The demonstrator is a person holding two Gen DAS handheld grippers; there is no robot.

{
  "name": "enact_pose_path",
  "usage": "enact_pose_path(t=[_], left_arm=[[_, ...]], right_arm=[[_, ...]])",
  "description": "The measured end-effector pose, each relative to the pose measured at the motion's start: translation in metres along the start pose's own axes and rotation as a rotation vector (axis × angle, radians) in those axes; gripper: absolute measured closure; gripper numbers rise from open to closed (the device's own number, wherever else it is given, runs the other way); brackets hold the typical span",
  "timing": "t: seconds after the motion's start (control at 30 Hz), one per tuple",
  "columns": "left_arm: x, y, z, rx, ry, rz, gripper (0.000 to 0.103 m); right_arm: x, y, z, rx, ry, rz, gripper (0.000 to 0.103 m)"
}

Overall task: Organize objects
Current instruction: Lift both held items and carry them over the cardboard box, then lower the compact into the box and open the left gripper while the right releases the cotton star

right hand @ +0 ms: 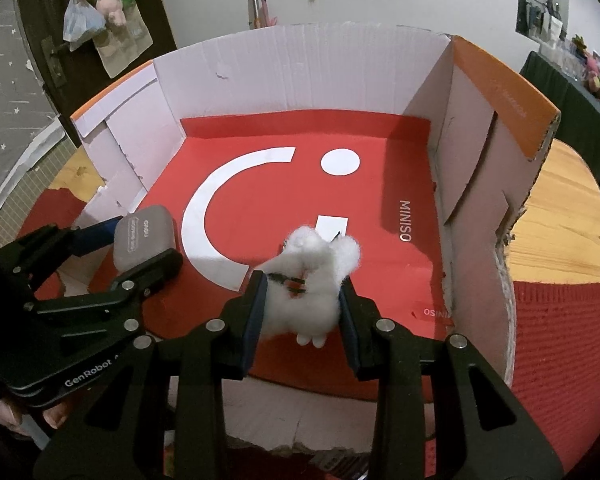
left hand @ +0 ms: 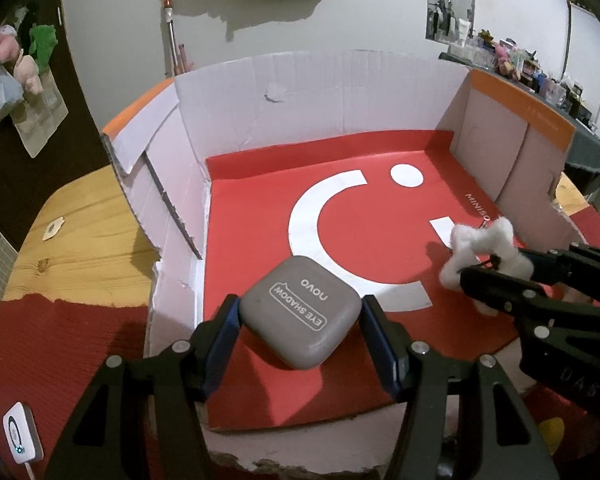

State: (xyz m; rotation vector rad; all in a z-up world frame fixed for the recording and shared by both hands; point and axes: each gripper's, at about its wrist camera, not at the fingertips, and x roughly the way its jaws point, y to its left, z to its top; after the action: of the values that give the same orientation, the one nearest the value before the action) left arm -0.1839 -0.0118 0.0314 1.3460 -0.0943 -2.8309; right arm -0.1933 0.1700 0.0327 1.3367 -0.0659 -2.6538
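Because both finds are bound for the cardboard box (left hand: 300, 80), the left gripper (left hand: 300, 320) clamps the grey eye shadow case (left hand: 300, 316) just over its red liner, while beside it the right gripper (right hand: 302, 300) squeezes a white fluffy toy (right hand: 312, 280), likewise held low for setting down.

Matt grey plastic eyeshadow case (left hand: 300, 312), fluffy white plush toy (right hand: 312, 280), corrugated cardboard box (left hand: 300, 92), wooden table (left hand: 80, 232)
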Motion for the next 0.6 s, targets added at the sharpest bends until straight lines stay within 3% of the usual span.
enact_pose_path(t=[0.6], left_arm=[[0.0067, -0.0065, -0.0022, 0.023, 0.014, 0.063, 0.041]], right_arm=[[0.0046, 0.0023, -0.0028, -0.031, 0.018, -0.032, 0.068]])
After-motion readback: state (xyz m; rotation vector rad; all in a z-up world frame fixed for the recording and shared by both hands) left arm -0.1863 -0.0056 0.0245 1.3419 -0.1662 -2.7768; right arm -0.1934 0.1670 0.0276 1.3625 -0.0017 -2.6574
